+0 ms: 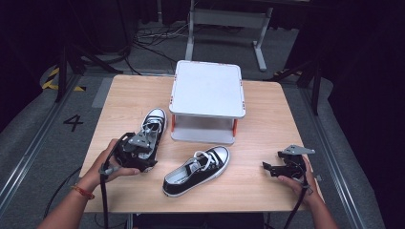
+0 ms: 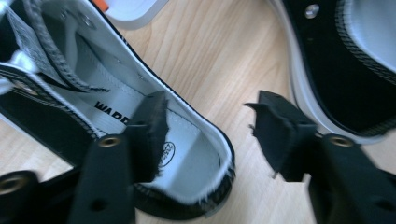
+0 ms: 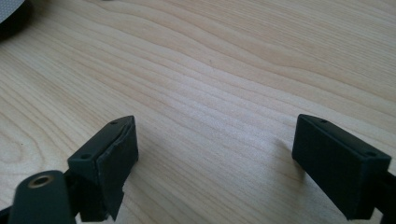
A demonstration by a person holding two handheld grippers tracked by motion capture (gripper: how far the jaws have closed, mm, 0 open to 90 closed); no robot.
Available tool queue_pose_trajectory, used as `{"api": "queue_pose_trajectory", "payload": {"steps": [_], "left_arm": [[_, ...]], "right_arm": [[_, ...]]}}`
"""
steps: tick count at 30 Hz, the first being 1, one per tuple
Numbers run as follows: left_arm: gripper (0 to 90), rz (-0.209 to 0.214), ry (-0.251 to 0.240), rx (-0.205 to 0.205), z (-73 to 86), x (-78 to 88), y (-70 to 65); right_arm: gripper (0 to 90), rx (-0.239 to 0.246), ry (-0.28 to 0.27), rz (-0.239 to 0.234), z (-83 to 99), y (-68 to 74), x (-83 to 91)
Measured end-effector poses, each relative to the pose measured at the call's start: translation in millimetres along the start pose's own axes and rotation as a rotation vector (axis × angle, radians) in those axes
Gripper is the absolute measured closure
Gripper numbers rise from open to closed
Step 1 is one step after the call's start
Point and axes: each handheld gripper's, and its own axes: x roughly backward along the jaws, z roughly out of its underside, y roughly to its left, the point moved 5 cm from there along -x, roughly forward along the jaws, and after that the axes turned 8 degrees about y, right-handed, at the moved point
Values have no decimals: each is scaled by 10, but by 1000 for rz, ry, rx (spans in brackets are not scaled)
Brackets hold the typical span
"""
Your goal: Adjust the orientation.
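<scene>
Two black-and-white canvas sneakers lie on the wooden table [image 1: 119,102]. The left sneaker [image 1: 155,121] points its toe away from me, and my left gripper [image 1: 142,153] sits over its heel. In the left gripper view the gripper [image 2: 208,112] is open. One jaw is inside the sneaker [image 2: 112,100] and the other is outside its heel wall, not closed on it. The second sneaker [image 1: 196,171] [image 2: 345,60] lies at an angle in the middle front. My right gripper [image 1: 268,168] [image 3: 215,126] stands open over bare wood at the right, with nothing between its jaws.
A white two-level stand [image 1: 207,90] with orange-marked legs stands at the table's back middle; its corner [image 2: 130,9] is just beyond the left sneaker. A dark rounded object [image 3: 11,16] lies at the top left corner of the right gripper view. Bare wood stretches along the right side.
</scene>
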Motion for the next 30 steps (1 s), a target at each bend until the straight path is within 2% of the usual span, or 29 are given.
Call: {"api": "queue_pose_trajectory", "payload": {"steps": [2,4,6,7,9,13,17,20,21,23,24,30], "left_arm": [[370,6,71,-63,32,47,3],[389,-2,158,-148,69,61,11],[391,28,220,-208,33,105,34],[397,28,220,-208,33,105,34],[397,49,267,-254,-5,114,36],[437,116,377,-350,-76,69,42],[469,164,471,-366,-116,-43,85],[518,172,520,-382,-133,-119,95],[613,177,536,-391,-129,-147,90],[632,165,586,-414,-102,-214,80],[656,157,596,-419,-98,-239,80],[761,188,606,-430,-108,-244,69]], "right_arm": [[146,1,0,-1,0,0,0],[146,1,0,-2,-1,0,0],[146,1,0,-1,-1,1,0],[146,1,0,-1,-1,1,0],[146,0,0,0,0,1,0],[145,0,-1,-1,0,1,-1],[145,0,-2,-1,0,2,-1],[146,0,-2,0,1,1,0],[146,1,-2,0,0,1,0],[146,1,-2,0,1,2,0],[146,1,-2,-1,1,2,0],[145,3,-3,-3,0,5,0]]}}
